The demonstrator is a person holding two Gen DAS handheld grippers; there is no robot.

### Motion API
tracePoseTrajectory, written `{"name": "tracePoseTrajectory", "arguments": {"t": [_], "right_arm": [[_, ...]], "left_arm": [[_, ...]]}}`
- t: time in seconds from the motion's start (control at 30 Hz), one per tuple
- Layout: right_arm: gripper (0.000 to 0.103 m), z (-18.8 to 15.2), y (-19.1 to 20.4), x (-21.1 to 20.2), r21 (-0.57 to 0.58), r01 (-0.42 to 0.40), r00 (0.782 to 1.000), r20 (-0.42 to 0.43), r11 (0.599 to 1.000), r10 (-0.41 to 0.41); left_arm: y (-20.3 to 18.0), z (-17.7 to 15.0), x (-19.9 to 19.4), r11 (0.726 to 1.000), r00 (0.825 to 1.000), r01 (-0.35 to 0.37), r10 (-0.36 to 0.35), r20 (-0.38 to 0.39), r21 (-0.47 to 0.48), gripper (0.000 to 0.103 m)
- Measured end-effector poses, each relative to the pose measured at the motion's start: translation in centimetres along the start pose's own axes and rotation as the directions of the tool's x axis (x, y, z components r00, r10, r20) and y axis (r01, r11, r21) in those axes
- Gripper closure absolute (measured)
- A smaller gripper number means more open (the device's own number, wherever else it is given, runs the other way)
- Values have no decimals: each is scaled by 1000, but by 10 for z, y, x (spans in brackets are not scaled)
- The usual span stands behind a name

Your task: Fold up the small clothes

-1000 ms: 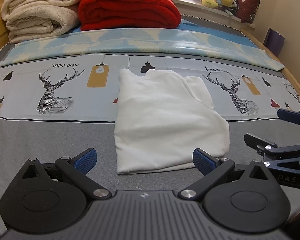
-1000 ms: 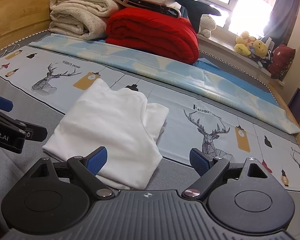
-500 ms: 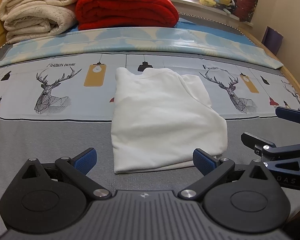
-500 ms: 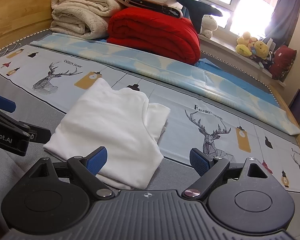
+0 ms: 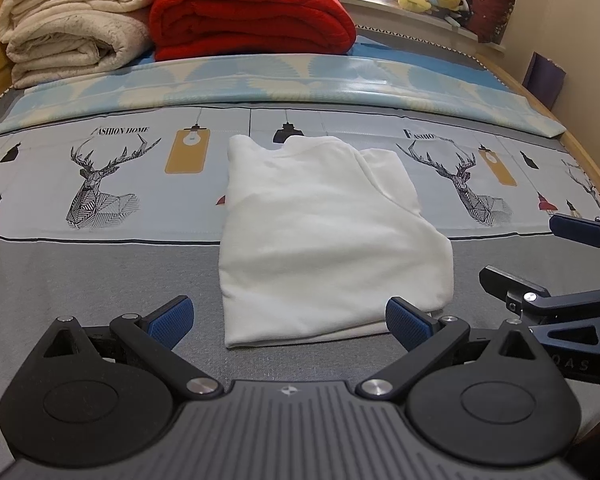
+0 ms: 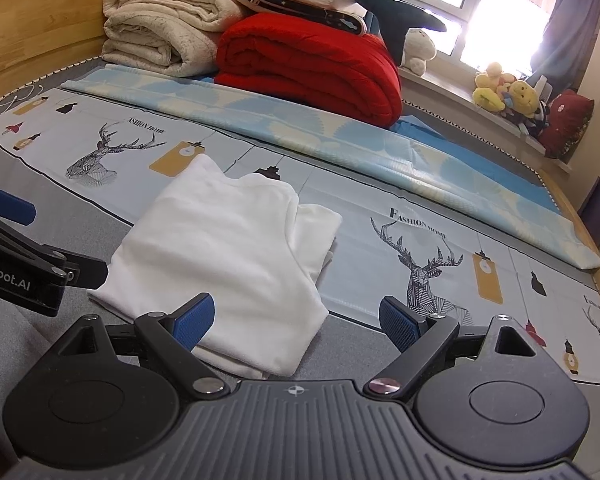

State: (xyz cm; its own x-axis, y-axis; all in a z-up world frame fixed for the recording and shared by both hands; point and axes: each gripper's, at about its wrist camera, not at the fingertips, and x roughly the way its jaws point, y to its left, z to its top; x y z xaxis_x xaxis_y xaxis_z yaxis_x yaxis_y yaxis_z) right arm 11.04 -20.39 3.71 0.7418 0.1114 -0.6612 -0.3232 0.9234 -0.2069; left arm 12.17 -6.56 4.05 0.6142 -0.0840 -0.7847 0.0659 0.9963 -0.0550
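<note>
A white garment, folded into a rough rectangle, lies flat on the bed's grey and deer-print sheet; it also shows in the right wrist view. My left gripper is open and empty, its blue pads just short of the garment's near edge. My right gripper is open and empty, above the garment's near right corner. The right gripper also shows at the right edge of the left wrist view, beside the garment. The left gripper shows at the left edge of the right wrist view.
A red folded blanket and cream folded blankets are stacked at the bed's far side, behind a blue patterned cover. Plush toys sit on the window sill. A wooden bed frame runs along the left.
Both grippers have shifted slightly, so the garment sits a little further left and lower in the left wrist view. The garment itself has not moved. Both grippers stay open.
</note>
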Motion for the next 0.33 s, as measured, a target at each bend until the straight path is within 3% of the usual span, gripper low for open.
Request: {"name": "tracePoseTrajectory", "arguments": {"t": [0.33], "right_arm": [[13, 0, 0, 1, -2, -3, 1000, 0, 1000, 3]], "left_arm": [[-1, 0, 0, 1000, 1000, 2, -2, 6, 5, 1]]}}
